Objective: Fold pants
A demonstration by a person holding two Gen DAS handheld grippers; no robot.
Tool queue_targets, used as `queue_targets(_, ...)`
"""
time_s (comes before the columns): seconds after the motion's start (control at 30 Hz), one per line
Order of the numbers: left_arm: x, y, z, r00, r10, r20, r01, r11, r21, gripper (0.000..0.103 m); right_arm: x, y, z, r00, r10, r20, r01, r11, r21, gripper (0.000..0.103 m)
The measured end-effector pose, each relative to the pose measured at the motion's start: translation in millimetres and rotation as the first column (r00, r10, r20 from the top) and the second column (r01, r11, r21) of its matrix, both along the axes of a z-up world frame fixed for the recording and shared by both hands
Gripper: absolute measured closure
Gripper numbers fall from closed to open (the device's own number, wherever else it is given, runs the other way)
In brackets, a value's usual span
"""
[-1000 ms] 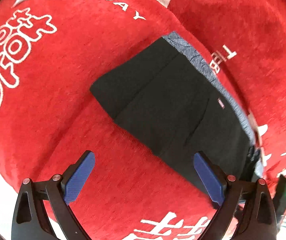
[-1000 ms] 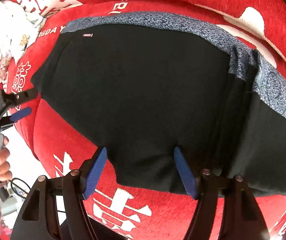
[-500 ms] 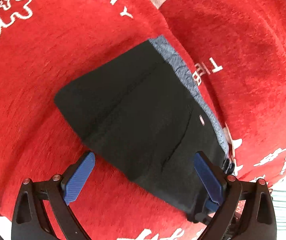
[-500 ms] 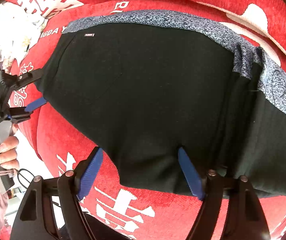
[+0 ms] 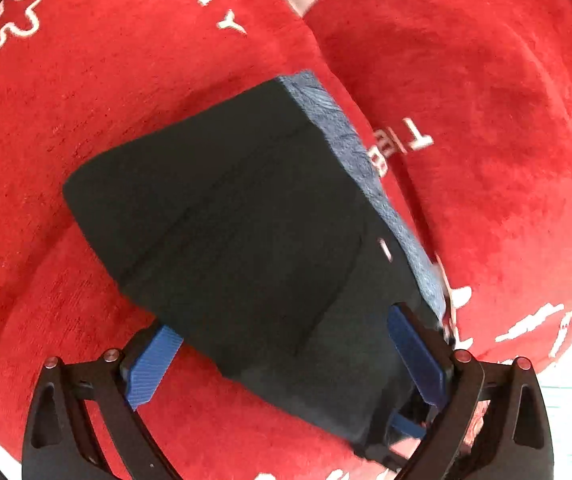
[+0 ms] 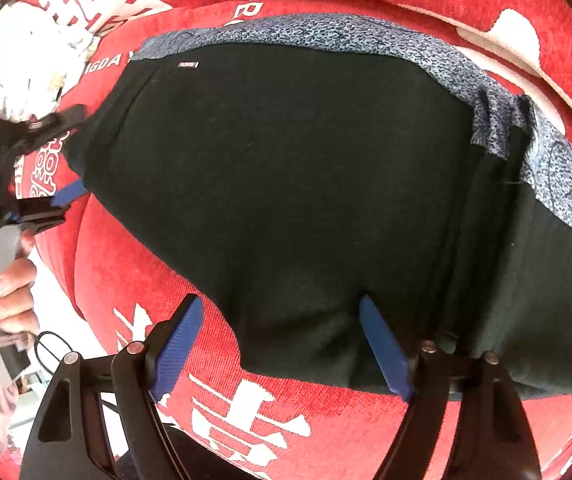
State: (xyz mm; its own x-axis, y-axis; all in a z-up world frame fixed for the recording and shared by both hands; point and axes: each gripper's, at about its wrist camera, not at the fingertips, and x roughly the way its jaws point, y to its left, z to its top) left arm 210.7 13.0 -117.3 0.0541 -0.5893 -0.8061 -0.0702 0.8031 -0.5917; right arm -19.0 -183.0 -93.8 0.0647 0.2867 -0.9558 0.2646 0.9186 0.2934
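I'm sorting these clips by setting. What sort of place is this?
Probably a home, on a bed or sofa: the pants lie on a plush red cover with white lettering, over rounded cushions, and crumpled white cloth sits at its far edge.

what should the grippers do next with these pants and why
Probably close both grippers on the near hem. The left gripper and right gripper stand open, each straddling the near edge of the black pants, which lie flat and partly folded on the red cover.
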Motion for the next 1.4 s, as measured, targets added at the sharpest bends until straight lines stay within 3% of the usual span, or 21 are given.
queue_targets(0.07,3,-5,1,1.0,0.0,0.002,0.0,0.999,0.045,0.009,-1,2,0,1.0,0.007,0.003,-0.007,1.0,-0.003,0.019)
queue_targets(0.13,2,-12,6,0.999,-0.008,0.034,0.002,0.985,0.174,0.036,-1,3,0,1.0,0.007,0.007,-0.007,1.0,0.0,0.019)
queue_targets(0.17,1,-16,10,0.998,-0.037,0.056,0.022,0.969,0.248,0.059,-2,3,1,1.0,0.005,0.006,-0.005,1.0,0.003,0.019)
queue_targets(0.23,-4,-25,22,0.986,-0.112,0.124,0.068,0.946,0.317,0.065,1,1,7,1.0,0.001,0.004,-0.001,1.0,0.015,0.019)
queue_targets(0.27,-9,-36,33,0.968,-0.182,0.172,0.105,0.919,0.381,0.066,3,-2,12,1.0,-0.005,0.012,0.005,1.0,0.028,0.019)
queue_targets(0.3,-15,-47,41,0.944,-0.25,0.215,0.133,0.885,0.445,0.067,6,-5,19,0.999,-0.013,0.031,0.011,0.999,0.038,0.019)
queue_targets(0.37,-32,-72,56,0.866,-0.402,0.297,0.166,0.792,0.587,0.068,19,-15,40,0.996,-0.026,0.08,0.022,0.998,0.053,0.019)
queue_targets(0.43,-55,-99,63,0.747,-0.563,0.353,0.163,0.671,0.724,0.068,40,-25,57,0.993,-0.042,0.115,0.03,0.994,0.101,0.019)
queue_targets(0.53,-74,-111,61,0.636,-0.682,0.36,0.149,0.566,0.81,0.068,85,-32,77,0.988,-0.042,0.152,0.01,0.979,0.206,0.019)
queue_targets(0.57,-76,-112,60,0.625,-0.694,0.356,0.147,0.553,0.82,0.068,104,-29,82,0.987,-0.02,0.159,-0.019,0.97,0.244,0.019)
queue_targets(0.7,-74,-112,59,0.626,-0.699,0.347,0.143,0.54,0.83,0.068,181,11,85,0.984,0.129,0.124,-0.166,0.919,0.356,0.019)
queue_targets(0.8,-77,-117,56,0.599,-0.722,0.347,0.132,0.516,0.846,0.068,214,58,75,0.956,0.281,0.081,-0.291,0.887,0.36,0.019)
queue_targets(0.97,-85,-123,59,0.554,-0.752,0.358,0.117,0.496,0.861,0.068,236,106,47,0.912,0.41,0.001,-0.386,0.858,0.34,0.019)
queue_targets(1.0,-86,-124,61,0.552,-0.754,0.357,0.115,0.492,0.863,0.068,237,109,40,0.909,0.417,-0.015,-0.387,0.855,0.345,0.031)
queue_targets(1.03,-86,-123,62,0.56,-0.75,0.351,0.127,0.496,0.859,0.068,236,110,35,0.91,0.414,-0.029,-0.38,0.858,0.346,0.07)
queue_targets(1.07,-86,-123,65,0.56,-0.748,0.357,0.13,0.505,0.854,0.068,234,108,33,0.913,0.407,-0.039,-0.373,0.869,0.327,0.08)
queue_targets(1.17,-101,-132,91,0.514,-0.756,0.406,0.118,0.531,0.839,0.068,228,80,42,0.948,0.318,0.006,-0.301,0.892,0.338,0.084)
queue_targets(1.27,-115,-145,120,0.486,-0.745,0.456,0.121,0.574,0.809,0.068,202,40,67,0.968,0.223,0.11,-0.249,0.873,0.419,0.084)
queue_targets(1.4,-143,-176,159,0.421,-0.749,0.513,0.149,0.614,0.775,0.068,154,-17,103,0.973,0.068,0.219,-0.171,0.85,0.497,0.084)
